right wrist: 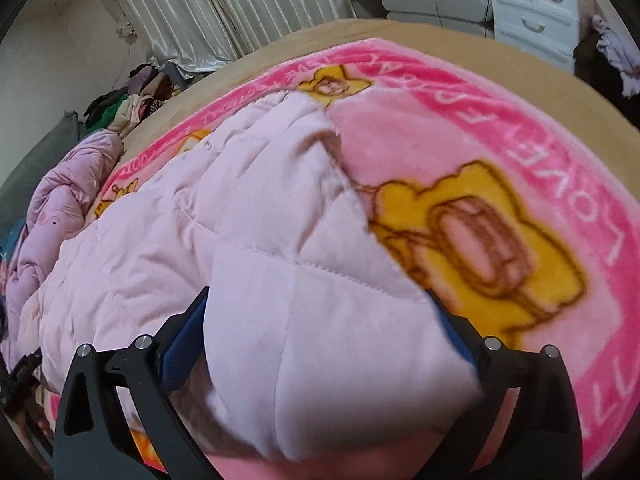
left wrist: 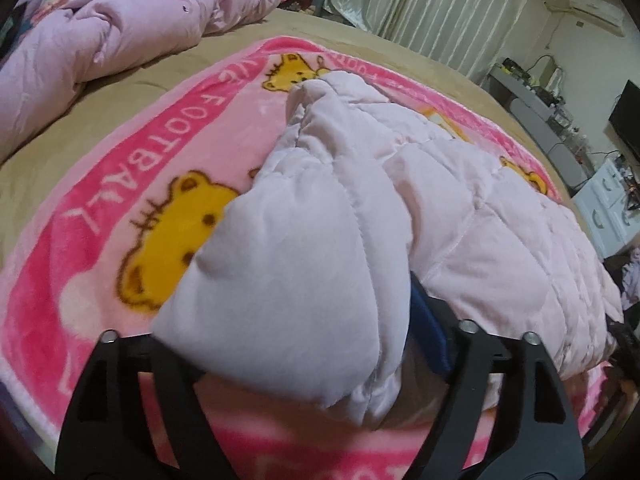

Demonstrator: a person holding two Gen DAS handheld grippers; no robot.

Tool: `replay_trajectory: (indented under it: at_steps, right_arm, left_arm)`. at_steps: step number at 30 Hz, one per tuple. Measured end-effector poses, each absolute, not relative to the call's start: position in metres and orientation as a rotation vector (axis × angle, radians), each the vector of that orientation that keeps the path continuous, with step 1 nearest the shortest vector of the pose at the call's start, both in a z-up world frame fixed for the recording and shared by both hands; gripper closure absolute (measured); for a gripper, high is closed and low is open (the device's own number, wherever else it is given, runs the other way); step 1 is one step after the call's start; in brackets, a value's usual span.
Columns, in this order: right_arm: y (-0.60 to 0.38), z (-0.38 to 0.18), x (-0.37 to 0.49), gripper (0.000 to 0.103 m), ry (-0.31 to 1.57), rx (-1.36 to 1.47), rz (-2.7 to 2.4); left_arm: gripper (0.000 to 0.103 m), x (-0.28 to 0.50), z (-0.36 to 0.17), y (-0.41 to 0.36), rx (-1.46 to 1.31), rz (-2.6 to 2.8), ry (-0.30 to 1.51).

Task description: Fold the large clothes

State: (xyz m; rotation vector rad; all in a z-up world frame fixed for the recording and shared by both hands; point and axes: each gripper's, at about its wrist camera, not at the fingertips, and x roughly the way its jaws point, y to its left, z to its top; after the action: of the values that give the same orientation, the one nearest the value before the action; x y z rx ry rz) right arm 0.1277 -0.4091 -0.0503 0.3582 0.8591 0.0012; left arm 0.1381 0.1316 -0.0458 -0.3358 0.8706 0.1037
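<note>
A pale pink quilted puffer jacket (left wrist: 460,208) lies on a pink cartoon blanket (left wrist: 132,152) on the bed; it also shows in the right wrist view (right wrist: 224,224). My left gripper (left wrist: 316,308) is shut on a thick padded fold of the jacket (left wrist: 288,272), which bulges between the jaws and hides the left finger; the blue pad (left wrist: 430,328) of the right finger shows. My right gripper (right wrist: 320,344) is shut on another padded edge of the jacket (right wrist: 320,336), with blue pads (right wrist: 182,344) on both sides of the fabric.
A crumpled pink duvet (left wrist: 132,28) lies at the bed's far left. The tan sheet (right wrist: 460,36) borders the blanket (right wrist: 520,128). A pile of clothes (right wrist: 128,100), curtains (left wrist: 432,4), a white drawer unit (right wrist: 532,8) and a cluttered desk (left wrist: 536,96) stand beyond the bed.
</note>
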Motion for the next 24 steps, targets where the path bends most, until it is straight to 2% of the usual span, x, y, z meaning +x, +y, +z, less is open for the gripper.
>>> replay_trajectory:
  at_steps: [3, 5, 8, 16, 24]
  right_arm:
    - [-0.414, -0.036, 0.117, 0.004, 0.823, 0.336, -0.012]
    - [-0.414, -0.022, 0.108, 0.004, 0.777, 0.31, -0.022]
    - [-0.412, 0.001, 0.092, 0.004, 0.69, 0.263, -0.028]
    - [-0.376, 0.049, 0.057, 0.004, 0.57, 0.19, 0.103]
    - [-0.322, 0.073, 0.027, 0.004, 0.521, 0.139, 0.242]
  left_arm:
    - [0.023, 0.128, -0.04, 0.131, -0.314, 0.129, 0.868]
    - [0.015, 0.121, -0.033, 0.13, -0.288, 0.16, 0.854]
    - [0.009, 0.103, -0.013, 0.127, -0.242, 0.19, 0.8]
    - [0.009, 0.061, 0.047, 0.11, -0.218, 0.157, 0.665]
    - [0.009, 0.036, 0.07, 0.081, -0.205, 0.092, 0.622]
